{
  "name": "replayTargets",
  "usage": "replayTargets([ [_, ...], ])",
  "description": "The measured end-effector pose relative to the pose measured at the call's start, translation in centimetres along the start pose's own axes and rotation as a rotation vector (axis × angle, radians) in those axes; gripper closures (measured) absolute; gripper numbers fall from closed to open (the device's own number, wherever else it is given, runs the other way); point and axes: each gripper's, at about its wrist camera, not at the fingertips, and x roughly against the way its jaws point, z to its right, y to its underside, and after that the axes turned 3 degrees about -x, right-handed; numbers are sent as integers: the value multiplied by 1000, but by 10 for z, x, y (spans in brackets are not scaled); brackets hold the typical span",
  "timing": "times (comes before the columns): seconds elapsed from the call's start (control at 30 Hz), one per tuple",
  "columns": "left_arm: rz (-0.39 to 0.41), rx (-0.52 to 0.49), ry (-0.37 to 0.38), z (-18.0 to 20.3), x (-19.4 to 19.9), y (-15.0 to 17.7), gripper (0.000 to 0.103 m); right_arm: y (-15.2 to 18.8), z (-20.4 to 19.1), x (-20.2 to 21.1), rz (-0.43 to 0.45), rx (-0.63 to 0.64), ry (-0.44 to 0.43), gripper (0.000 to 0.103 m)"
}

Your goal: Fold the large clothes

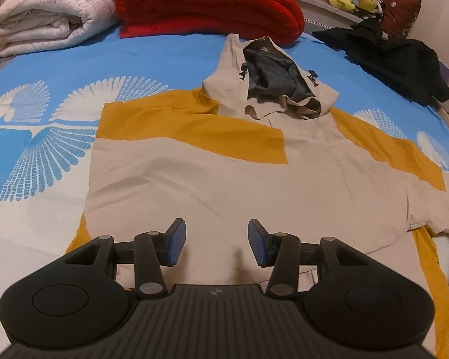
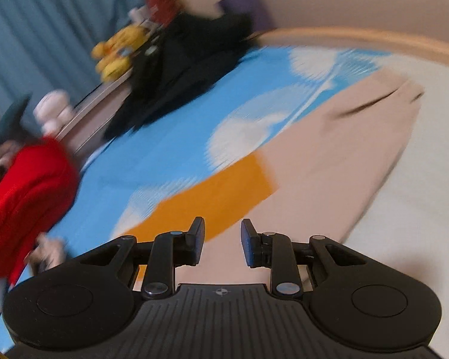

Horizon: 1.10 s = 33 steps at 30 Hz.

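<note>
Left gripper hovers, fingers wide and empty, over beige-and-mustard hooded jacket flat on blue patterned bed. One sleeve looks folded in; other sleeve and body remain. Right gripper also wide, empty.

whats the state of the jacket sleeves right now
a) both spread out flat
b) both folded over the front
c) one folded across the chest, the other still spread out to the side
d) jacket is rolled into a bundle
c: on the jacket, one sleeve lies folded across the chest, while the other sleeve reaches out sideways over the blue bedsheet.
</note>
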Motion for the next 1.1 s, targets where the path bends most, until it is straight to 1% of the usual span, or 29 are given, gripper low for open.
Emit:
replayTargets([
  [0.1,1,-10,9,5,-1,0,52,-25,44,-4,31,-42,52,74],
  [0.2,7,0,35,6,-2,0,52,-42,89,-12,25,-104,76,74],
  [0.3,16,5,39,8,-2,0,52,-50,127,-17,28,-161,104,74],
  [0.4,20,13,39,9,-3,0,52,-51,151,-25,23,-228,129,74],
  [0.6,15,-1,46,14,-7,1,52,-41,183,-57,-36,-332,107,75],
  [0.63,17,-2,47,14,-7,0,52,-38,185,-61,-33,-346,105,75],
  [0.67,17,-1,47,14,-7,0,52,-38,188,-62,-9,-367,86,75],
  [0.8,16,-3,44,13,-10,-1,52,-51,194,-74,32,-430,58,75],
  [0.87,14,-5,43,13,-10,-1,52,-62,201,-84,59,-442,68,75],
  [0.93,14,-8,43,12,-11,-2,52,-74,207,-92,97,-420,94,75],
  [1.0,17,-6,41,10,-10,-2,52,-85,208,-100,121,-380,128,76],
  [1.03,17,-4,39,9,-10,-2,52,-89,212,-98,127,-367,144,76],
  [1.1,17,-1,39,6,-9,-3,52,-100,213,-101,140,-359,190,75],
])
